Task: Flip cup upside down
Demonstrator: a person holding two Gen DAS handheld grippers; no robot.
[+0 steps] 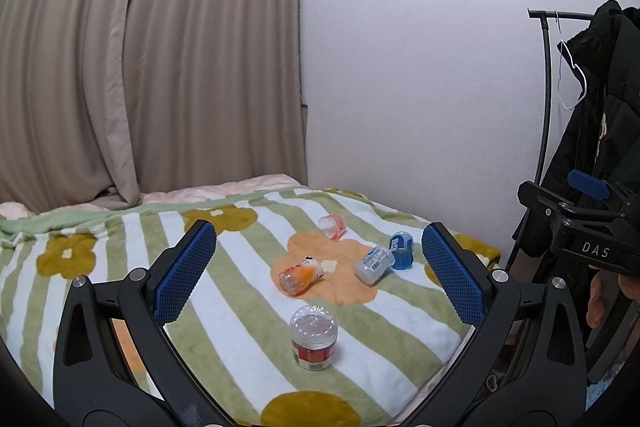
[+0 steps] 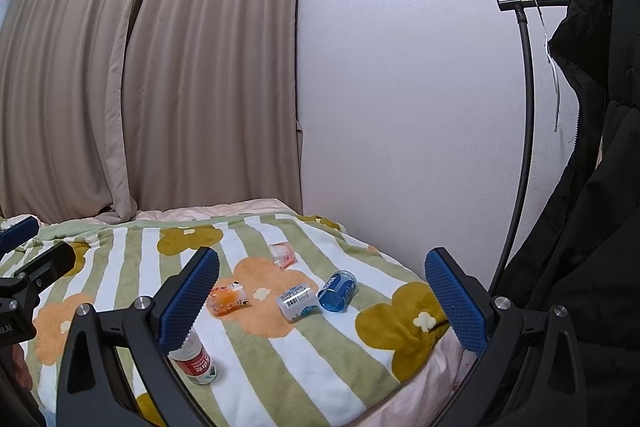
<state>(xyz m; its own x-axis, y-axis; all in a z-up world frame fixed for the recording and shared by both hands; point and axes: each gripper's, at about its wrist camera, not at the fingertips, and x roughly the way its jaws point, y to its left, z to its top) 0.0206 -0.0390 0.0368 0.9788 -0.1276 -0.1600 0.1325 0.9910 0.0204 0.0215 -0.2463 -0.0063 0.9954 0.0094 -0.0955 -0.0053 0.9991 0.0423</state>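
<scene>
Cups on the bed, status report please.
Left gripper open, right gripper open, both empty. Red-label cup already inverted; four others lie tipped. Nothing blocking.

Bed covered by a striped green-and-white blanket [image 1: 248,339] with mustard and orange flower shapes. Pale pink bedding [image 2: 224,209] shows along the far edge. Beige curtain [image 1: 152,67] hangs closed behind the bed, beside a plain white wall [image 1: 420,67]. Black clothes rack [image 2: 524,107] at right, carrying a black padded coat [image 2: 592,187].

fleecy blanket [image 1: 248,347], clear plastic cups [image 1: 314,337]
</scene>
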